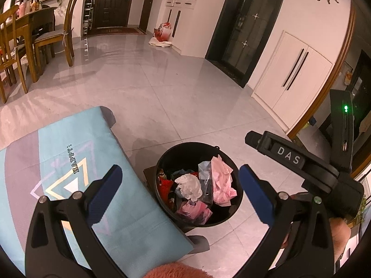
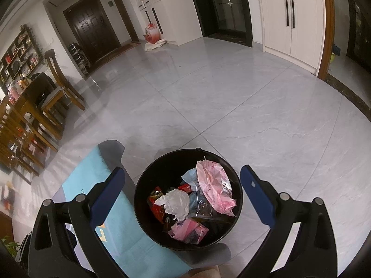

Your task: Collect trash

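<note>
Trash (image 2: 185, 210) fills a black bin (image 2: 148, 180) on the grey tiled floor, just right of a blue-covered surface (image 1: 129, 213). White crumpled paper (image 2: 175, 202) and a pink wrapper (image 2: 214, 188) lie uppermost; lower items are hard to make out. Left gripper (image 1: 183, 192) and right gripper (image 2: 183, 192) hover above the bin, jaws spread wide, holding nothing. Right gripper's body (image 1: 310, 169) shows at the left view's right edge, partly cut off.

Both wrist views steeply down, perhaps close, onto one shared bin (image 1: 199, 185) (image 2: 188, 199).
</note>
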### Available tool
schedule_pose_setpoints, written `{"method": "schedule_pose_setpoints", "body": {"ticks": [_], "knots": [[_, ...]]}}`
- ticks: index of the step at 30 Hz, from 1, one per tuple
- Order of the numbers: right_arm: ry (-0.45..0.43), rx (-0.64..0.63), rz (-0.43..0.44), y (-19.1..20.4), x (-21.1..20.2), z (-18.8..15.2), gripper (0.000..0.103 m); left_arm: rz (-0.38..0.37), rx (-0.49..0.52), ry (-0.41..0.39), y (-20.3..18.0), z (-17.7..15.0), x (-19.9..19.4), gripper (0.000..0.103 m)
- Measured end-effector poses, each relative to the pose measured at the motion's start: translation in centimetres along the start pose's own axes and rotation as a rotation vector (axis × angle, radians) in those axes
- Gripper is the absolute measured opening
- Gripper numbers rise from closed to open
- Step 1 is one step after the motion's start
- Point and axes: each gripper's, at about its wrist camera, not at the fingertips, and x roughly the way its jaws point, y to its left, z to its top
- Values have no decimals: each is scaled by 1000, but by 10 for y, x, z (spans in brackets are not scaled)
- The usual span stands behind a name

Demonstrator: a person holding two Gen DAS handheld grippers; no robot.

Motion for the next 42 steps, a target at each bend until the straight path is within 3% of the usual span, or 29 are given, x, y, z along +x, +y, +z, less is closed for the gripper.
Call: {"method": "schedule_pose_setpoints", "body": {"ticks": [42], "knots": [[14,-1,-30,-4,7,-6,98,-19,5,27,-7,-4,3,100]]}}
